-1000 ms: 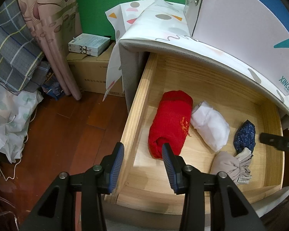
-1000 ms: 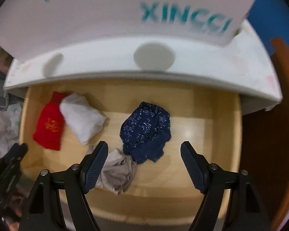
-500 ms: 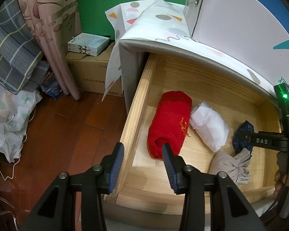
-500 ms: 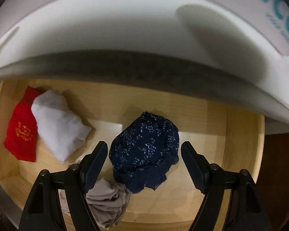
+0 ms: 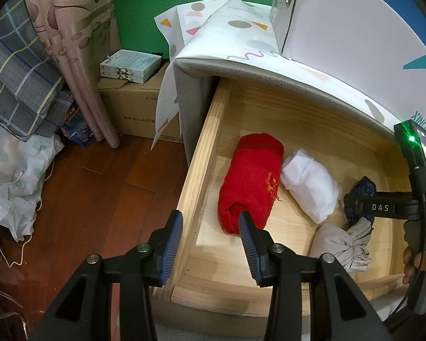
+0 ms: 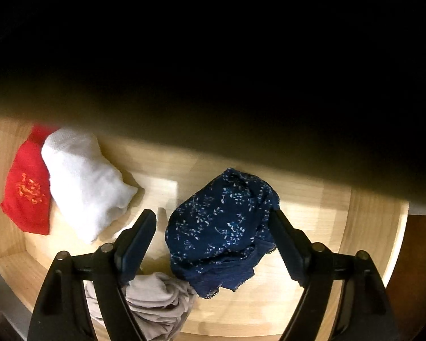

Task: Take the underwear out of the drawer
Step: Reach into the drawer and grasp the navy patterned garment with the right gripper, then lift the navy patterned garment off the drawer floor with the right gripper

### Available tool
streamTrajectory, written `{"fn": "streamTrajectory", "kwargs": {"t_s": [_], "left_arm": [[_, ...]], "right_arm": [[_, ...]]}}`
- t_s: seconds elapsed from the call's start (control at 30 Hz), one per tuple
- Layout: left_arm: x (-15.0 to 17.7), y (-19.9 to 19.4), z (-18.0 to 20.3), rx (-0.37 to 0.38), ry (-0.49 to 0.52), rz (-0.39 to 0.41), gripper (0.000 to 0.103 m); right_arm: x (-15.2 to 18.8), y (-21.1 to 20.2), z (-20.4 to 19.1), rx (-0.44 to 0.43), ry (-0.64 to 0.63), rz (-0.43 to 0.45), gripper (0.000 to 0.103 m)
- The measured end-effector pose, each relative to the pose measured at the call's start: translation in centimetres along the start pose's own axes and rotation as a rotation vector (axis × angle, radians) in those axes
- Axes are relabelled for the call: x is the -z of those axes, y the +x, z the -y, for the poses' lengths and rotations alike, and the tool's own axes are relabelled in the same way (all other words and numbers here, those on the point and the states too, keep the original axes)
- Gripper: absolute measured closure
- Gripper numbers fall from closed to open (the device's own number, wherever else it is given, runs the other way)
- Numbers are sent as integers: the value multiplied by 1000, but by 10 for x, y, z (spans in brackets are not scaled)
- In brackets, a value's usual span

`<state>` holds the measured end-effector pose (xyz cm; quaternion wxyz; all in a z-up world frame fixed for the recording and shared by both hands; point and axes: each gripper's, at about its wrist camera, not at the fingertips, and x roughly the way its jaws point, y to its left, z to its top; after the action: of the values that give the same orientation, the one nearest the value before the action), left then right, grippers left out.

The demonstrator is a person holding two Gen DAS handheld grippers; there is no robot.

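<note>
Wooden and pulled well out, the drawer (image 5: 201,170) holds four bundles on its floor: a red roll (image 5: 250,187), a white roll (image 5: 309,184), a beige knot (image 6: 156,298) and the navy floral underwear (image 6: 221,227) toward the right side. My right hand-held gripper (image 6: 213,227) has dropped into the drawer since a second ago, so the cabinet top now blacks out the upper half of its view. Its jaws have just been opening and now stand wide, straddling the navy underwear; whether the right pad brushes the cloth I cannot tell. I judge it is set to close and lift. My left hand-held gripper (image 5: 210,227) hovers narrow and empty over the drawer's left wall.
</note>
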<state>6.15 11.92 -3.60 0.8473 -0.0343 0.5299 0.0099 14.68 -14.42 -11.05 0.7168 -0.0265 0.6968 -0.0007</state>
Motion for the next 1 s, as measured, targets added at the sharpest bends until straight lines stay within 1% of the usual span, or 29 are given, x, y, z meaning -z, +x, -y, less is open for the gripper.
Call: {"fn": "streamTrajectory", "kwargs": {"t_s": [0.07, 0.1, 0.2, 0.33, 0.37, 0.5, 0.53, 0.57, 0.67, 0.8, 0.87, 0.93, 1.0], "left_arm": [[0, 0, 0, 0, 1, 0, 61], [0, 0, 0, 0, 1, 0, 61], [0, 0, 0, 0, 1, 0, 61], [0, 0, 0, 1, 0, 0, 61], [0, 0, 0, 1, 0, 0, 61], [0, -1, 0, 1, 0, 0, 61], [0, -1, 0, 1, 0, 0, 61], [0, -1, 0, 2, 0, 0, 61], [0, -1, 0, 2, 0, 0, 61], [0, -1, 0, 1, 1, 0, 61], [0, -1, 0, 1, 1, 0, 61], [0, -1, -1, 2, 2, 0, 61], [0, -1, -1, 2, 0, 0, 61]], "right_arm": [[0, 0, 0, -5, 0, -1, 26], [0, 1, 0, -5, -2, -1, 31], [0, 1, 0, 1, -7, -4, 40], [0, 0, -2, 7, -18, -13, 46], [5, 0, -2, 15, -20, -18, 46], [6, 1, -4, 23, -36, -35, 46], [3, 2, -5, 29, -40, -40, 46], [-7, 5, -10, 32, -44, -46, 46], [-10, 6, -4, 24, -31, -72, 46], [-15, 7, -8, 57, -66, -97, 46], [-16, 7, -10, 51, -61, -110, 45], [-17, 7, -10, 52, -63, -120, 43], [-17, 8, -10, 52, -67, -129, 37]]}}
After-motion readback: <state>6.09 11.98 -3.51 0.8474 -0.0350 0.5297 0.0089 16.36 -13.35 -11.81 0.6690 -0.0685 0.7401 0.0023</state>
